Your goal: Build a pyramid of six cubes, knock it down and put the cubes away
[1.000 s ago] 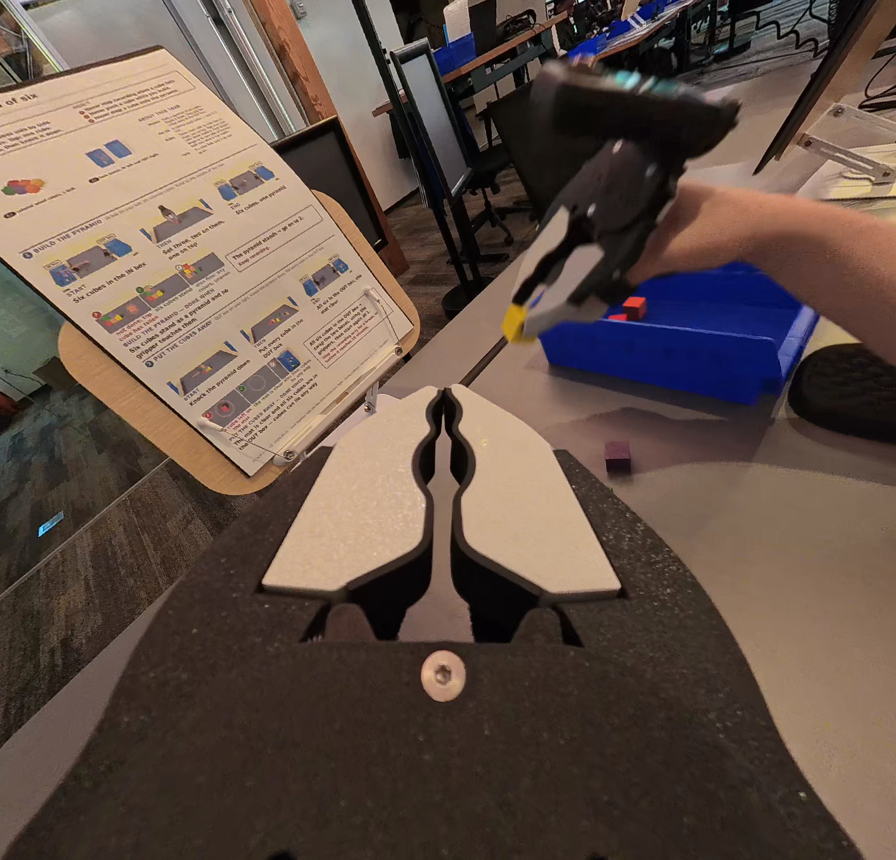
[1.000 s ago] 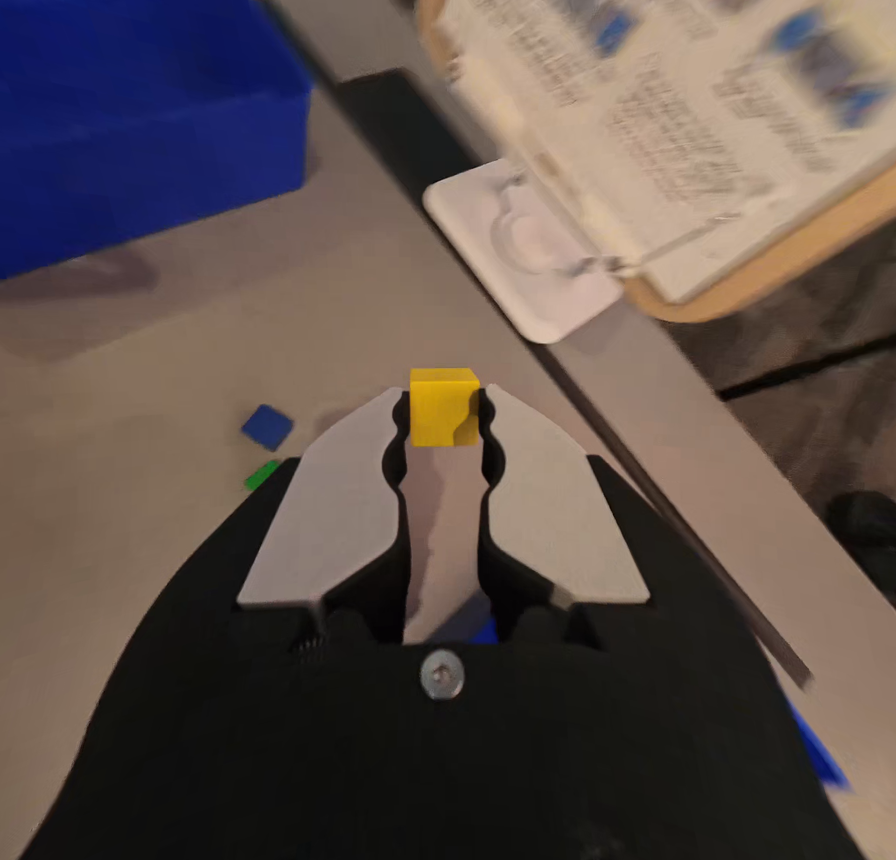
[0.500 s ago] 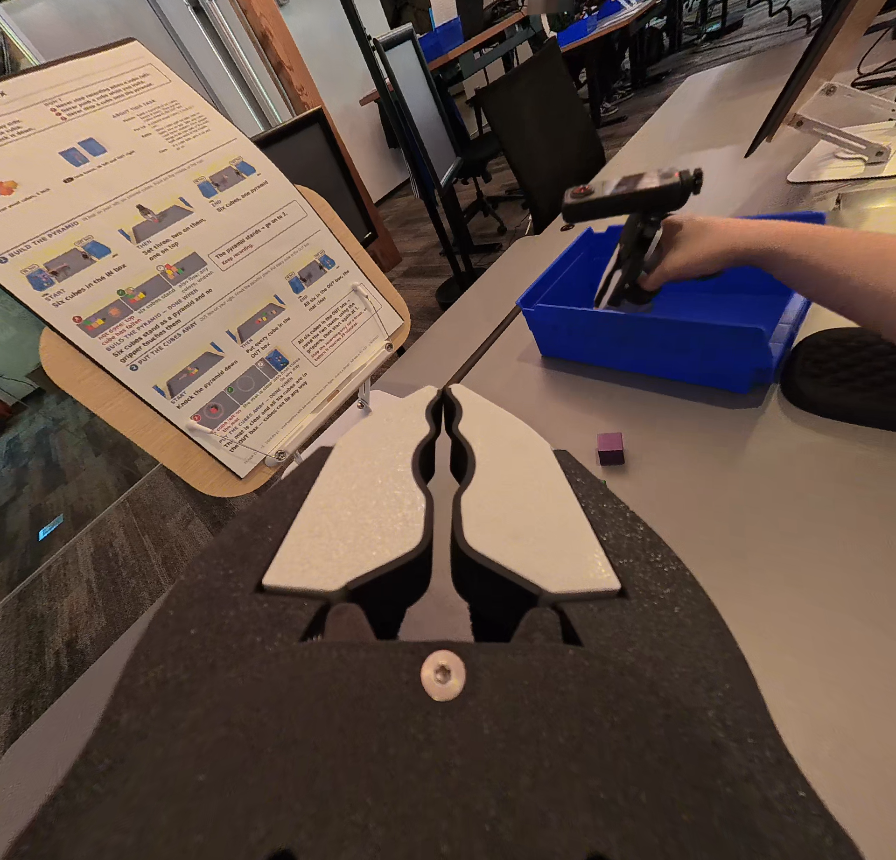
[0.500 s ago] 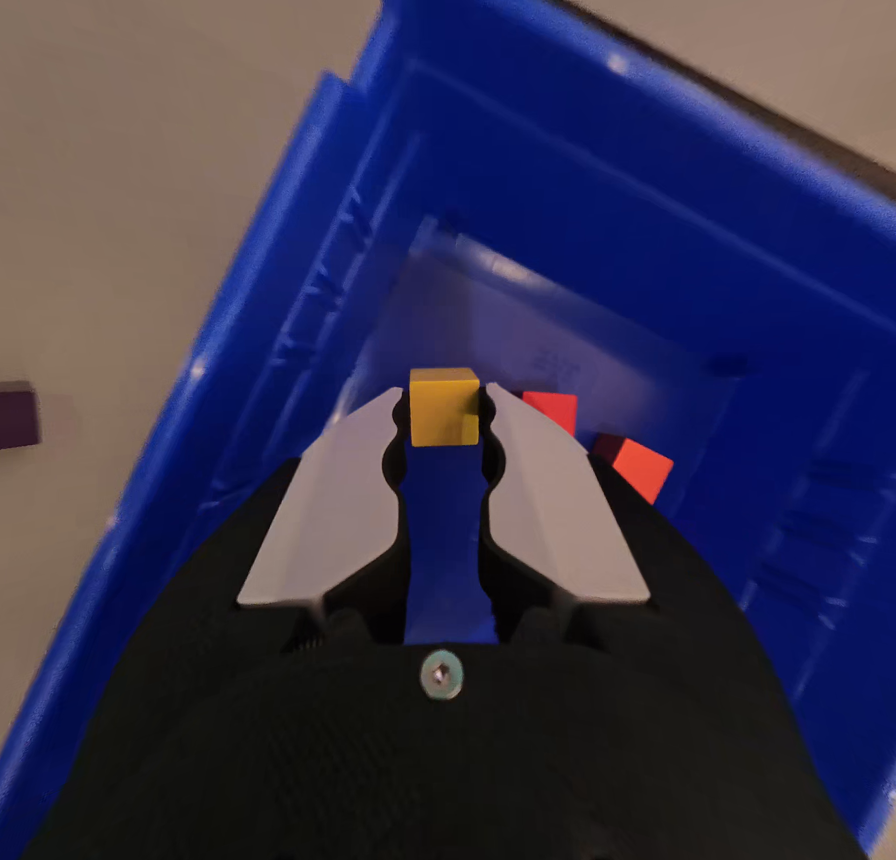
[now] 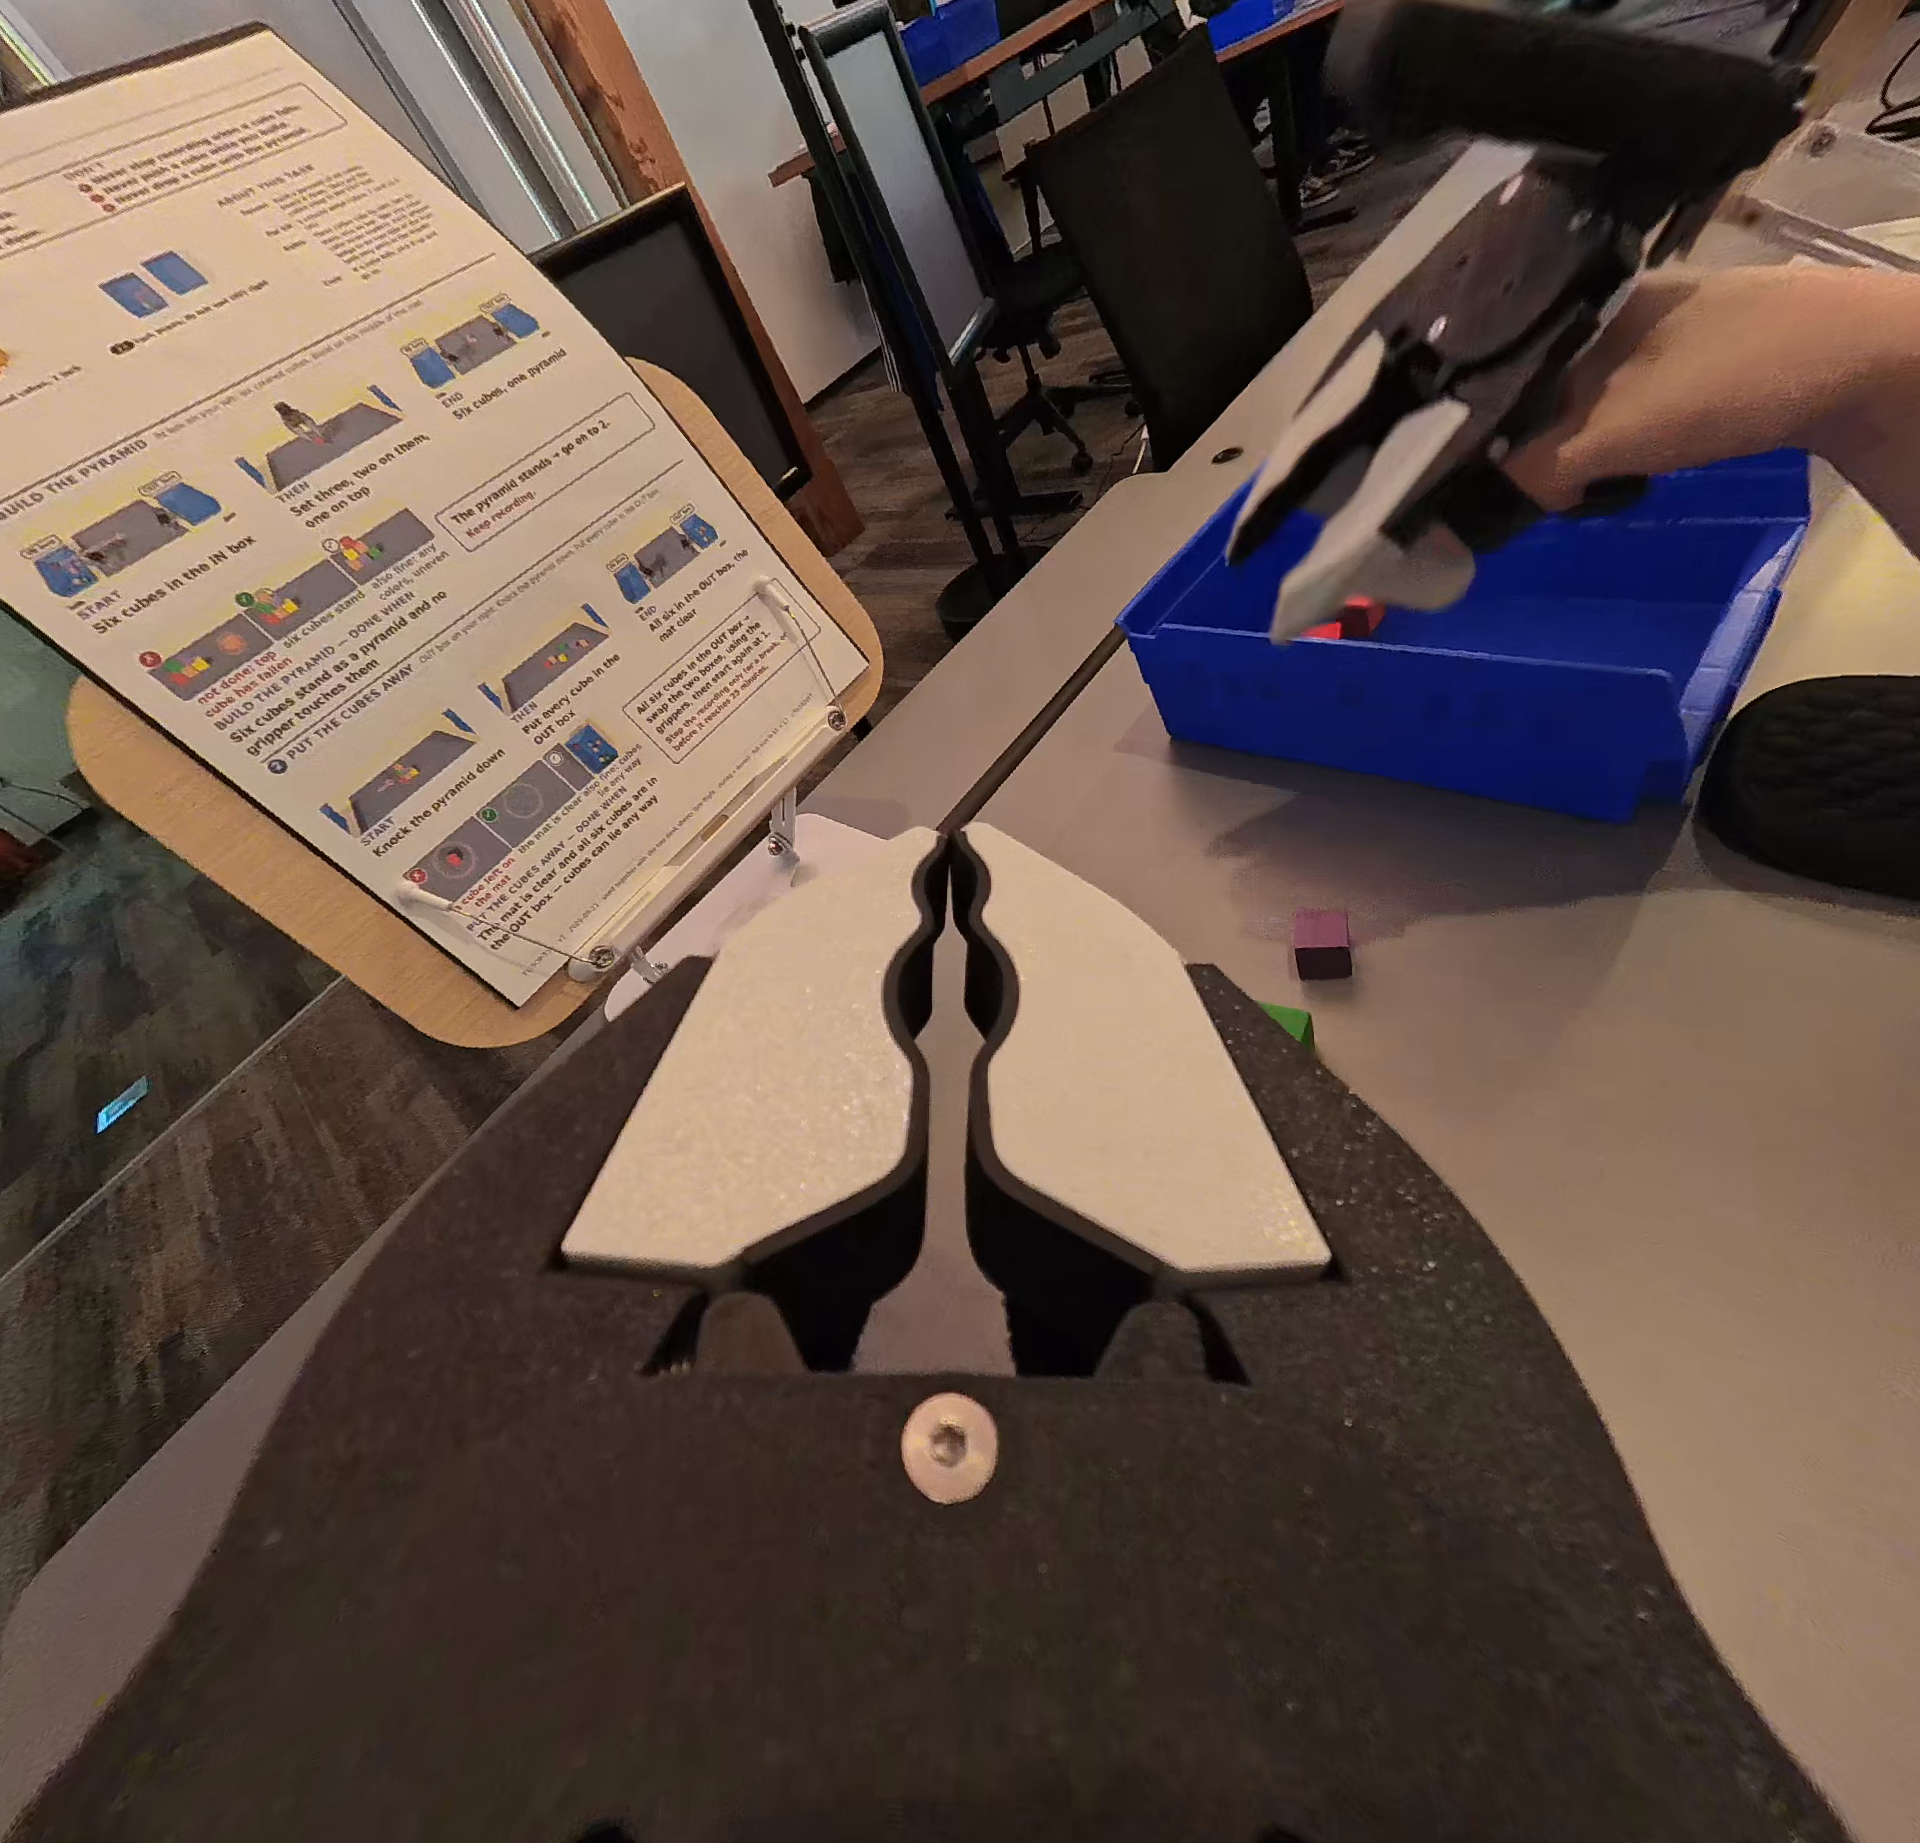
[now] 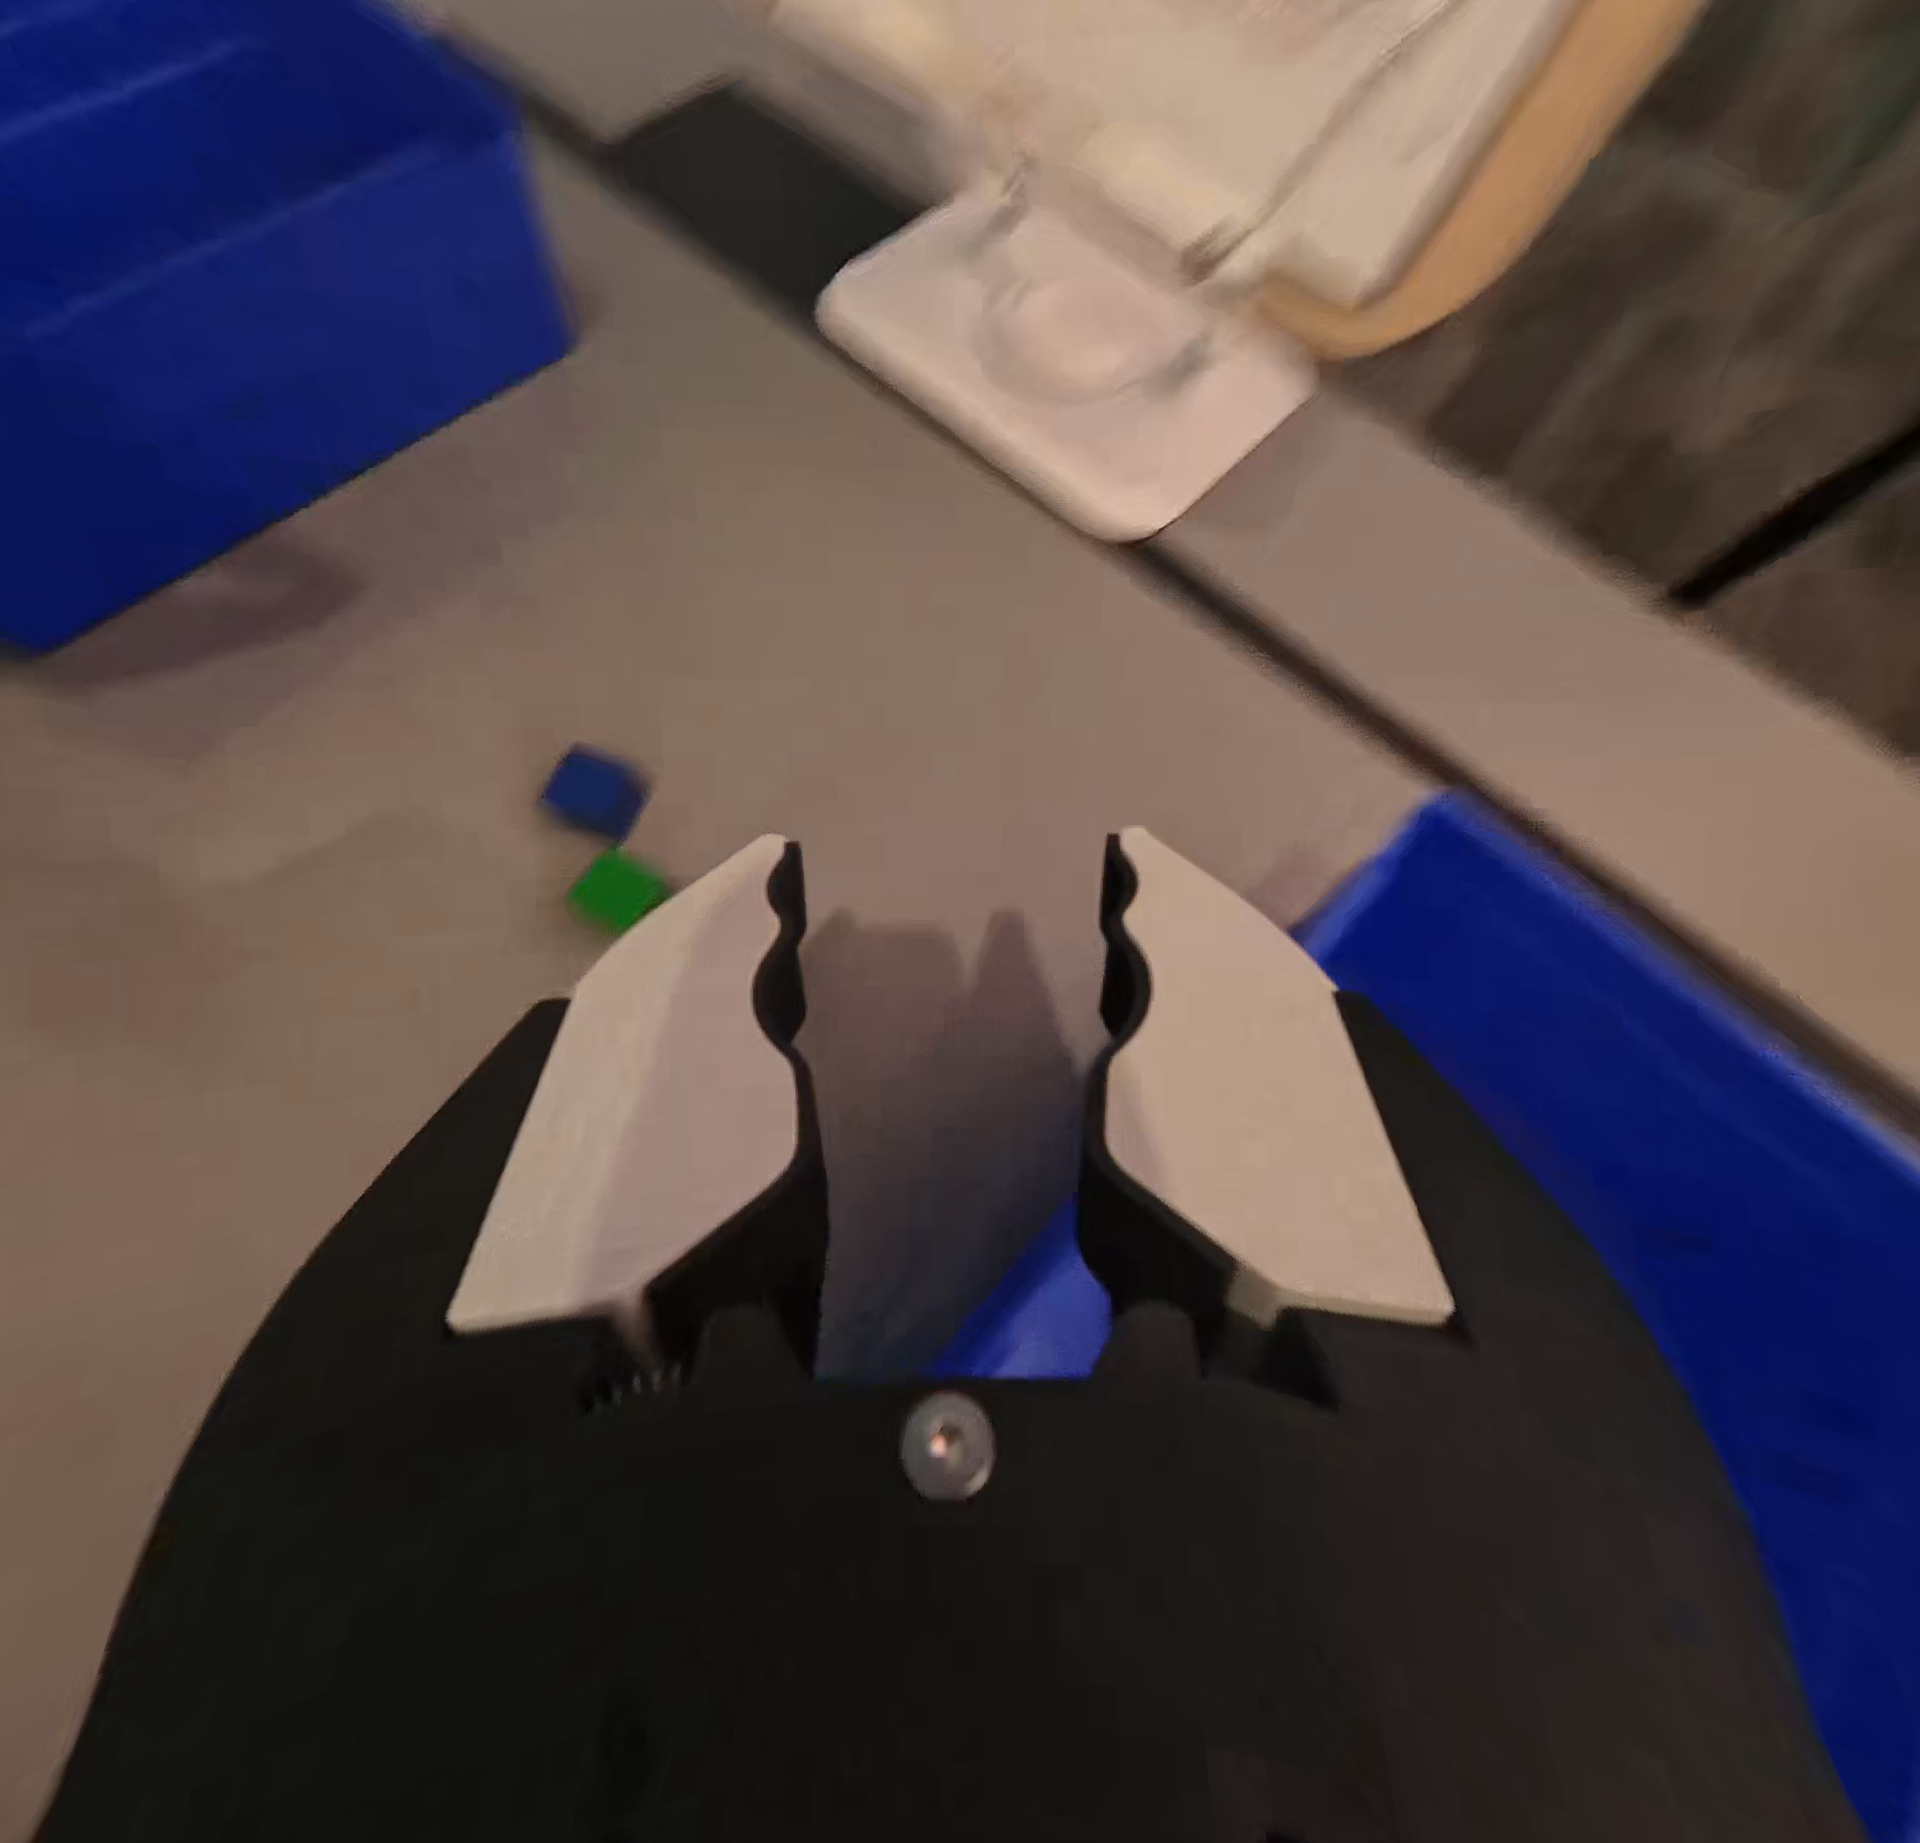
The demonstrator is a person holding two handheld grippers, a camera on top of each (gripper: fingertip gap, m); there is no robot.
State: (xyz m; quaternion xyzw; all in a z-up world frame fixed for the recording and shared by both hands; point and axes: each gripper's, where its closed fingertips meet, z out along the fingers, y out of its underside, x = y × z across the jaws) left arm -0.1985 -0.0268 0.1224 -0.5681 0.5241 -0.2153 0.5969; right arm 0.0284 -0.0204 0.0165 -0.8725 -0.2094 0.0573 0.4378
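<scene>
My left gripper (image 5: pixel 951 843) is shut and empty, low over the grey table. My right gripper (image 6: pixel 951 848) is open and empty; in the left wrist view it (image 5: pixel 1262 588) hangs above the near-left corner of a blue bin (image 5: pixel 1455 733), held by a hand. A red cube (image 5: pixel 1351 617) lies in that bin. A purple cube (image 5: pixel 1322 943) sits on the table in front of the bin. A green cube (image 5: pixel 1288 1022) peeks out beside my left gripper's body. The blurred right wrist view shows a blue cube (image 6: pixel 594 783) and the green cube (image 6: pixel 615 889) close together on the table, left of my fingers.
An instruction board (image 5: pixel 364 505) on a white stand base (image 6: pixel 1060 380) stands at the table's left edge. A second blue bin (image 6: pixel 208 339) is at the upper left of the right wrist view. A black pad (image 5: pixel 1829 785) lies right of the first bin. One gripper's finger ends stand about 25 centimetres off the other's. To the purple cube (image 5: pixel 1322 943): right tips about 15 centimetres, left tips about 30 centimetres.
My right gripper carried the yellow cube into the blue bin, let it go, opened, and came back up out of the bin toward the table. My left gripper stayed shut and hardly moved.
</scene>
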